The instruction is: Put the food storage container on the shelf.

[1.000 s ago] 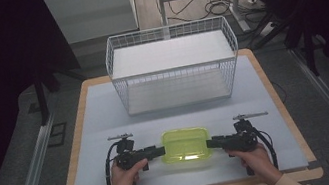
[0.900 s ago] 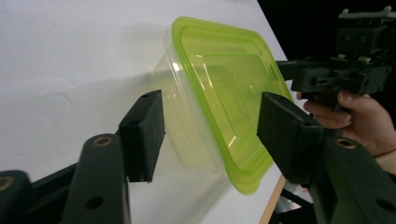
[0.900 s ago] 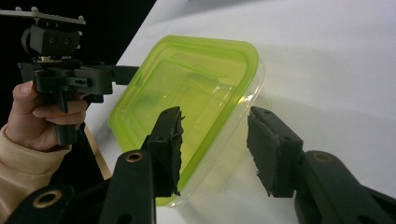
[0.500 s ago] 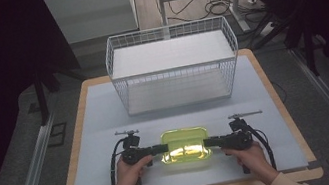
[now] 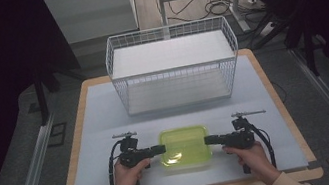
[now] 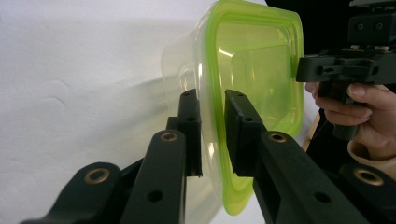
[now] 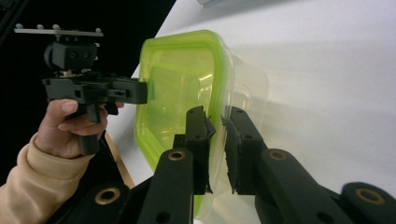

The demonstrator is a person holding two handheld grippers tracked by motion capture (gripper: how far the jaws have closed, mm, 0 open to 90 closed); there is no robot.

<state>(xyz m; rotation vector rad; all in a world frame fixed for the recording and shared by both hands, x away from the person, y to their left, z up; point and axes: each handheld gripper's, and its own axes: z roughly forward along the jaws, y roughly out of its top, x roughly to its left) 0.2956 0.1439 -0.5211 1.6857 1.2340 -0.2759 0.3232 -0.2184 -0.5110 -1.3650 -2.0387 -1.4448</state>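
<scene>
The left claw and the right claw have just squeezed shut on the green box's rim, one at each end.

the clear plastic rectangular container with a yellow-green lid sits upright and closed on the white surface, near its front edge. its rounded lid rim is pinched at both short ends, left and right.
</scene>
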